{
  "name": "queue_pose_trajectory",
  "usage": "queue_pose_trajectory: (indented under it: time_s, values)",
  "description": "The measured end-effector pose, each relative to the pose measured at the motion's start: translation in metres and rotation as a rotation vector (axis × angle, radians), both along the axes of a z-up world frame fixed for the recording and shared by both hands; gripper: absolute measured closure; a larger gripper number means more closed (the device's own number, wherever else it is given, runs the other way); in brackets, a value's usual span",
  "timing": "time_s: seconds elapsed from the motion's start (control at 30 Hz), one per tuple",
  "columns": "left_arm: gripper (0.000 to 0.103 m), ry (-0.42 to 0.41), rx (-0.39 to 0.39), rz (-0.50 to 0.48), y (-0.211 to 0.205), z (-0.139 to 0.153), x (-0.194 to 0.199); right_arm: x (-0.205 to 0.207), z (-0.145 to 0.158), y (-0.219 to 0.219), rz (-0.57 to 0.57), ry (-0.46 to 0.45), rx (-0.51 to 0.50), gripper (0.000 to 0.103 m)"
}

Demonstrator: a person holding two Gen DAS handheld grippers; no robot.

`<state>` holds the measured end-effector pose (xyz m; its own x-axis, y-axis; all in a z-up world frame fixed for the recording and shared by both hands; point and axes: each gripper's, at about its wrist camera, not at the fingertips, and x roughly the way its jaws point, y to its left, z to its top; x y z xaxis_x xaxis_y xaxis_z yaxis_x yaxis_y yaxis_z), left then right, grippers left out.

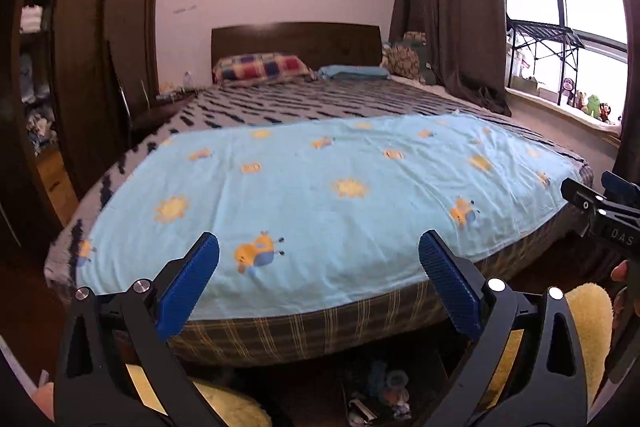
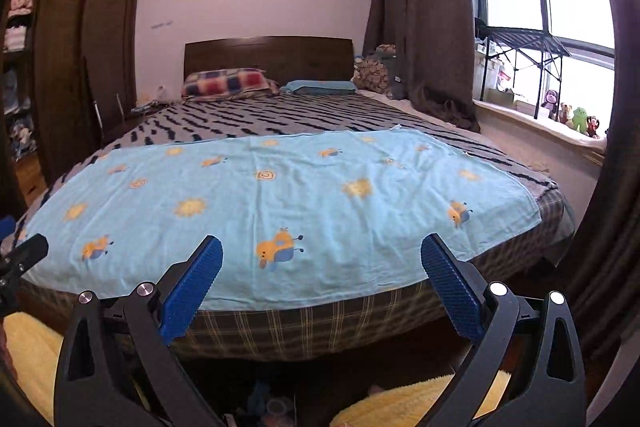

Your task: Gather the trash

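My left gripper [image 1: 319, 247] is open and empty, held above the foot of a bed covered by a light blue cartoon sheet [image 1: 320, 195]. My right gripper [image 2: 321, 249] is open and empty too, over the same sheet [image 2: 280, 203]. Small crumpled items that look like trash [image 1: 380, 395] lie on the dark floor below the bed's foot; they show blurred in the right wrist view [image 2: 272, 407]. The right gripper's tip [image 1: 600, 205] shows at the right edge of the left wrist view. The left gripper's tip [image 2: 24, 255] shows at the left edge of the right wrist view.
The bed [image 2: 280, 331] fills the middle, with pillows [image 1: 260, 67] at a dark headboard. A dark wardrobe [image 1: 96, 47] stands left. Curtains [image 1: 444, 7] and a window sill with toys [image 1: 588, 105] are right. Yellow fluffy slippers [image 1: 588, 311] sit on the floor.
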<state>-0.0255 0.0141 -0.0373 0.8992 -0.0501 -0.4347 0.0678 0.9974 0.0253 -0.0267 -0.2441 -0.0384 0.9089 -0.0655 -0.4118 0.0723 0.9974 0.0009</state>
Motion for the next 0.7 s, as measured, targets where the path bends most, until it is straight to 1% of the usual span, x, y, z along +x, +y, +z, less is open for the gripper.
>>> queue_pose_trajectory:
  time_s: [0.13, 0.37, 0.7]
  values:
    - [0.008, -0.01, -0.001, 0.004, 0.0007, 0.0029, -0.0031, -0.0046, 0.003, 0.0021, 0.001, -0.017, -0.011, 0.003]
    - [0.008, -0.019, 0.003, 0.0, -0.0007, 0.0049, -0.0055, -0.0098, 0.007, 0.0, -0.003, -0.033, 0.001, 0.003]
    - [0.008, -0.022, 0.003, 0.01, 0.0009, 0.0046, -0.0062, -0.0066, 0.0042, 0.0043, 0.012, -0.02, 0.008, 0.003]
